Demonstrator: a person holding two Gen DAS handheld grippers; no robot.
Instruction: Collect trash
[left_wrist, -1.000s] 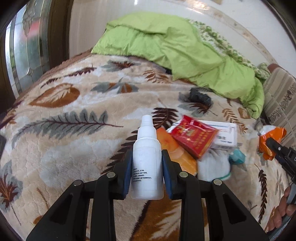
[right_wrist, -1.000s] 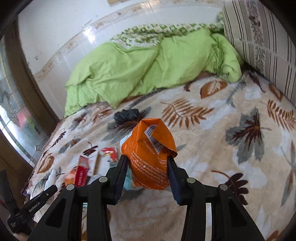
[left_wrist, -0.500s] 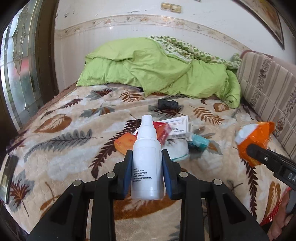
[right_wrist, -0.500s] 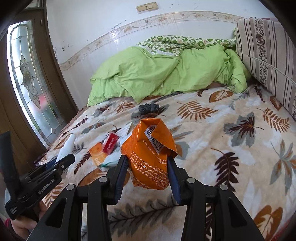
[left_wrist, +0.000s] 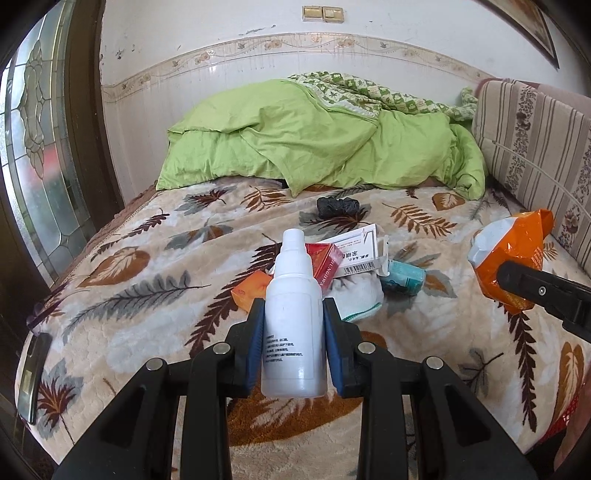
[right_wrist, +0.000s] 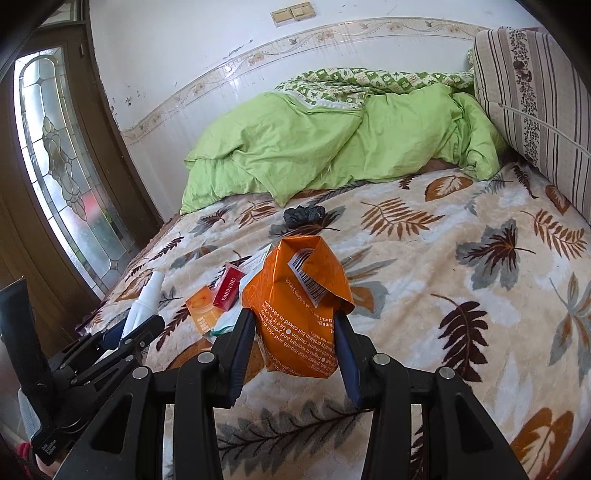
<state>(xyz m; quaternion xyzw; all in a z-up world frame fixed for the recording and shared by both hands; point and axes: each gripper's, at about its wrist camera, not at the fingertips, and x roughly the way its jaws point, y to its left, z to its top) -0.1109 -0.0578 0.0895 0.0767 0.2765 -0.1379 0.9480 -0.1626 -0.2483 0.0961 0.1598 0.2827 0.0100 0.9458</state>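
Note:
My left gripper (left_wrist: 294, 334) is shut on a white plastic bottle (left_wrist: 293, 325) and holds it upright above the bed. My right gripper (right_wrist: 295, 336) is shut on an orange foil pouch (right_wrist: 299, 302), also lifted off the bed. The pouch shows in the left wrist view (left_wrist: 513, 258) at the right, and the bottle in the right wrist view (right_wrist: 146, 301) at the left. More trash lies on the leaf-print blanket (left_wrist: 147, 280): a red box (left_wrist: 325, 264), a white carton (left_wrist: 360, 251), an orange box (left_wrist: 251, 291), a teal packet (left_wrist: 404, 275), white cloth (left_wrist: 356, 297) and a black crumpled lump (left_wrist: 338, 206).
A green duvet (left_wrist: 314, 147) is heaped at the head of the bed. A striped cushion (left_wrist: 535, 147) stands along the right side. A stained-glass door (left_wrist: 33, 147) is to the left. A dark phone-like object (left_wrist: 31, 373) lies at the bed's left edge.
Both grippers have pulled back and up from the trash pile, each still holding its item. The pile and the bed now look farther away and more of the wall shows.

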